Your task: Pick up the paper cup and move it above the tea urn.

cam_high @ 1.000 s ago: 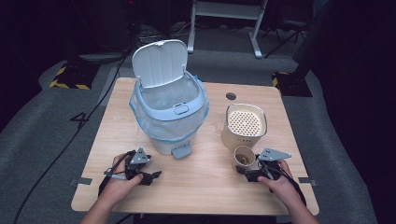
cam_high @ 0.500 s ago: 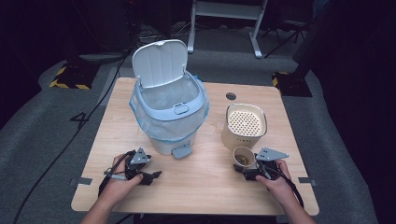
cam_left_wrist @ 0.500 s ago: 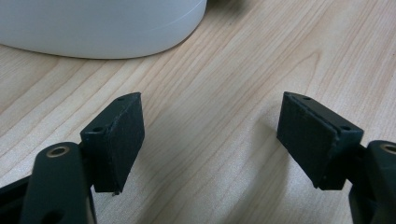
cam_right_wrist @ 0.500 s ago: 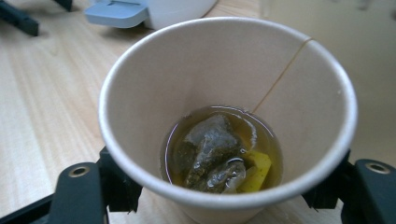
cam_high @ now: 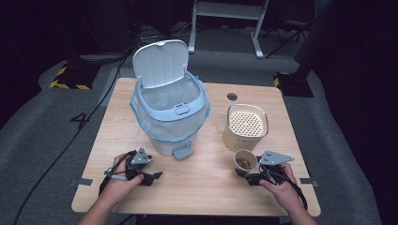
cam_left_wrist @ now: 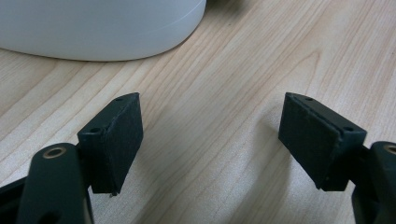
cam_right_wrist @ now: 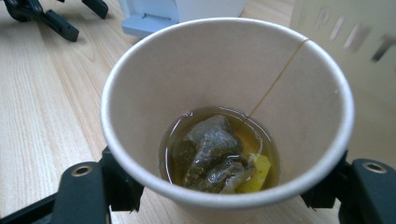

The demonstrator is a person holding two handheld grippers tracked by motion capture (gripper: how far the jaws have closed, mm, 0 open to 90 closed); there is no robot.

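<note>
The jaws of the right gripper [cam_high: 247,174] have just been closing and now press on both sides of the paper cup [cam_high: 246,161], one pad at each flank of its lower wall, as the right gripper view shows. The cup [cam_right_wrist: 224,107] stands upright on the wooden surface [cam_high: 206,183], near the front right, just in front of the cream canister [cam_high: 245,127] with the perforated top. Inside the cup lies a wet tea bag [cam_right_wrist: 210,154] in a shallow pool of amber liquid; its string [cam_right_wrist: 275,79] runs up the inner wall and over the rim (a yellowish scrap sits beside the bag, nature not determinable).

The jaws of the left gripper [cam_high: 152,177] stand wide apart with nothing between them; the left gripper view shows only bare wood grain between the two black pads [cam_left_wrist: 116,140]. This gripper rests low at the front left of the surface, just in front of the pale blue bin [cam_high: 170,117]. The bin is lined with a clear bag, its lid [cam_high: 159,63] is raised upright at the back, and its pedal [cam_high: 182,152] points toward the person. The bin and the cup are well apart. A hand [cam_high: 281,187] holds the right gripper from below.
</note>
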